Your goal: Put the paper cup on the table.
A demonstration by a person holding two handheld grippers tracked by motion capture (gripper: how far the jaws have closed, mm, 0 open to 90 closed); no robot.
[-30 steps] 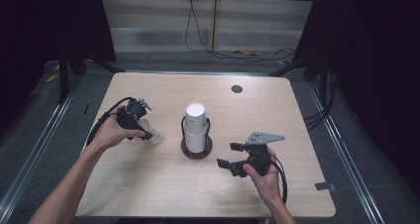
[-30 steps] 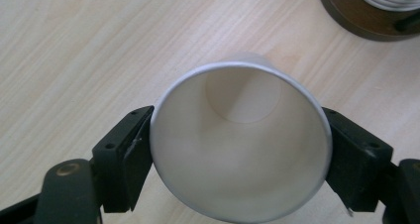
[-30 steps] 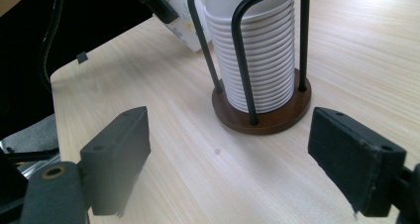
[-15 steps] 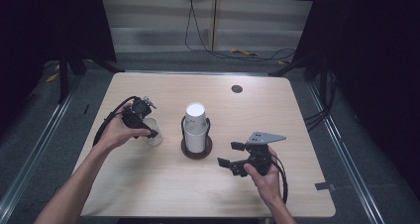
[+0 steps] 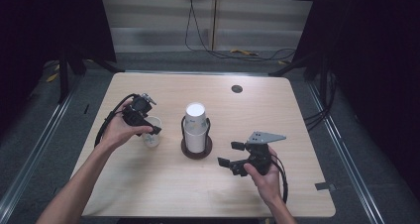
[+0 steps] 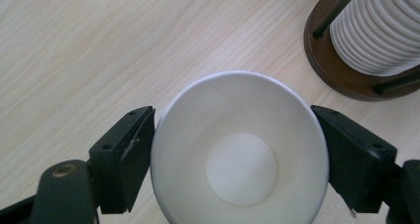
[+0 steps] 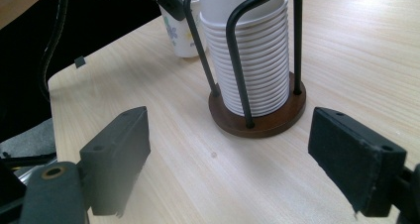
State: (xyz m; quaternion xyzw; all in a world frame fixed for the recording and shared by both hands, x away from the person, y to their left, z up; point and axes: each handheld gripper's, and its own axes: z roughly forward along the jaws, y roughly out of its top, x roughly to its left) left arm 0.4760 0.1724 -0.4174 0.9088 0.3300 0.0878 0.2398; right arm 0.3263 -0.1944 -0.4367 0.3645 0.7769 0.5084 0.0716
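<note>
White paper cup, just one loose, is standing on the counter left of the single cup stack. Left claw is straddling its rim, jaws just easing apart, barely pressing. Right claw, right of the stack, is gaping wide, gripping nothing.

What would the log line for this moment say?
left gripper: jaws just opening around upright paper cup on table | right gripper: open, empty, facing cup stack in holder
</note>
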